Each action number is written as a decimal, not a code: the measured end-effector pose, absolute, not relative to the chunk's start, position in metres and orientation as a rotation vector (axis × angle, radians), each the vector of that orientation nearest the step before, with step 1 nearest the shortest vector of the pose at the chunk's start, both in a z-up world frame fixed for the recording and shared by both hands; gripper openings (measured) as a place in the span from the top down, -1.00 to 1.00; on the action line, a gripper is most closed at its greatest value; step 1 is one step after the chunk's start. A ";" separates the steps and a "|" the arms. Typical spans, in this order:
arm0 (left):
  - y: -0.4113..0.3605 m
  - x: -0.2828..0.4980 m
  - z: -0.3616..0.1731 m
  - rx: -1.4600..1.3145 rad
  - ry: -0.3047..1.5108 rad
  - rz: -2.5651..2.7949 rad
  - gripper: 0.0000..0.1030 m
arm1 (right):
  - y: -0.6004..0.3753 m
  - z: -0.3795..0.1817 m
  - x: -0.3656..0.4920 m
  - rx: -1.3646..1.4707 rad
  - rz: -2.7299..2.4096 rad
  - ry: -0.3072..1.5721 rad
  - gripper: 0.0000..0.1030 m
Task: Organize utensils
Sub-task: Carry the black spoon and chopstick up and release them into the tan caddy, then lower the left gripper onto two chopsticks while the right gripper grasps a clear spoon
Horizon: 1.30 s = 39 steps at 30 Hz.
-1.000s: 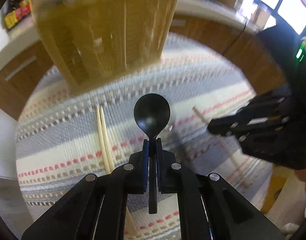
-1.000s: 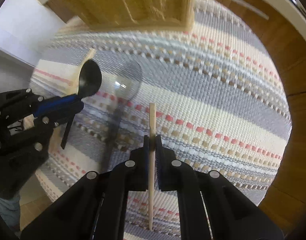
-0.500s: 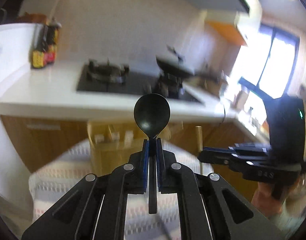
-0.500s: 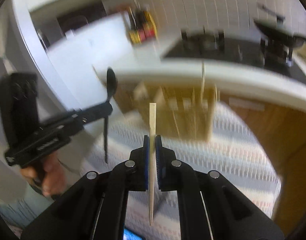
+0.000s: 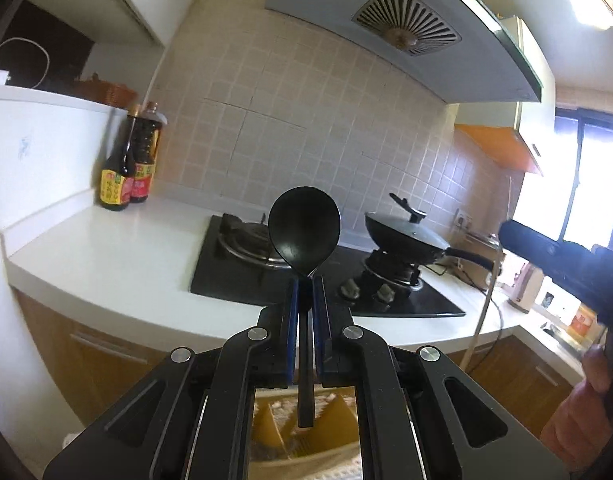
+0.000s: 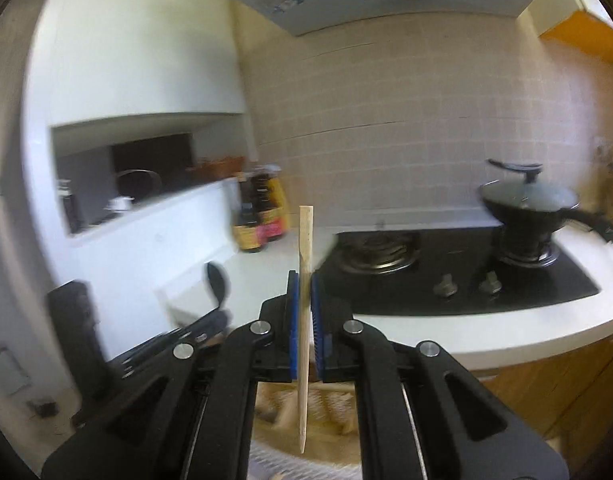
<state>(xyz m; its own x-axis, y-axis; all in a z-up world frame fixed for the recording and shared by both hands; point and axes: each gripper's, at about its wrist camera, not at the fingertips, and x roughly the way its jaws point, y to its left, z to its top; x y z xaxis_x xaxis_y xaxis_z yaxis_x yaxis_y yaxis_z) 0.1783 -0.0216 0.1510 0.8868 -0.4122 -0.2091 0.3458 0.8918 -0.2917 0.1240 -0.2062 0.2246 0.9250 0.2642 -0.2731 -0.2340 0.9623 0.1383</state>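
Observation:
My left gripper (image 5: 305, 284) is shut on a black spoon (image 5: 304, 232), held upright with the bowl up and the handle pointing down. Below it, between the gripper arms, a wooden utensil holder (image 5: 302, 436) shows on the striped cloth. My right gripper (image 6: 305, 280) is shut on a single wooden chopstick (image 6: 305, 240), held upright. The wooden holder (image 6: 302, 412) lies below it too. The left gripper with the spoon (image 6: 217, 286) shows at the left of the right wrist view; the right gripper body (image 5: 566, 264) and its chopstick (image 5: 484, 312) show at the right of the left wrist view.
A white counter (image 5: 118, 256) carries a black gas hob (image 5: 242, 264), a lidded wok (image 5: 406, 236) and two sauce bottles (image 5: 126, 164). A range hood (image 5: 406, 32) hangs above. Wooden cabinets (image 5: 82, 360) run under the counter. A window (image 5: 586, 184) is at the right.
Both grippers have tilted up from looking down at the striped cloth to looking level at the kitchen wall. The spoon and chopstick now stand upright above the holder.

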 end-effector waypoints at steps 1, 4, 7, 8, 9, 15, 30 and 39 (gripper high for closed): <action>-0.024 0.182 0.145 -0.240 0.266 -0.392 0.91 | -0.208 0.219 0.132 0.098 0.237 0.297 0.91; -0.026 0.194 0.127 -0.210 0.268 -0.373 0.91 | -0.213 0.201 0.152 0.081 0.184 0.308 0.91; -0.022 0.208 0.110 -0.225 0.304 -0.359 0.91 | -0.219 0.180 0.163 0.071 0.143 0.321 0.91; -0.021 0.210 0.106 -0.224 0.301 -0.351 0.91 | -0.220 0.173 0.169 0.058 0.122 0.333 0.91; -0.018 0.213 0.102 -0.228 0.301 -0.349 0.91 | -0.220 0.167 0.171 0.048 0.114 0.339 0.91; -0.016 0.217 0.083 -0.235 0.295 -0.351 0.91 | -0.219 0.150 0.178 0.041 0.104 0.329 0.91; 0.011 0.185 0.067 -0.300 0.338 -0.418 0.34 | -0.230 0.128 0.142 0.095 0.202 0.416 0.79; 0.038 0.140 0.090 -0.331 0.447 -0.495 0.10 | -0.231 0.141 0.080 0.116 0.284 0.460 0.66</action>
<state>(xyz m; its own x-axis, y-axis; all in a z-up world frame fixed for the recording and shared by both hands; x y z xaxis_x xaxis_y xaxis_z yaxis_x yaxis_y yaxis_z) 0.1398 0.0381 0.0900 0.7874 -0.5213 -0.3290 0.3799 0.8307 -0.4070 0.0797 -0.2306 0.1414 0.8575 0.2956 -0.4211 -0.2436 0.9542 0.1738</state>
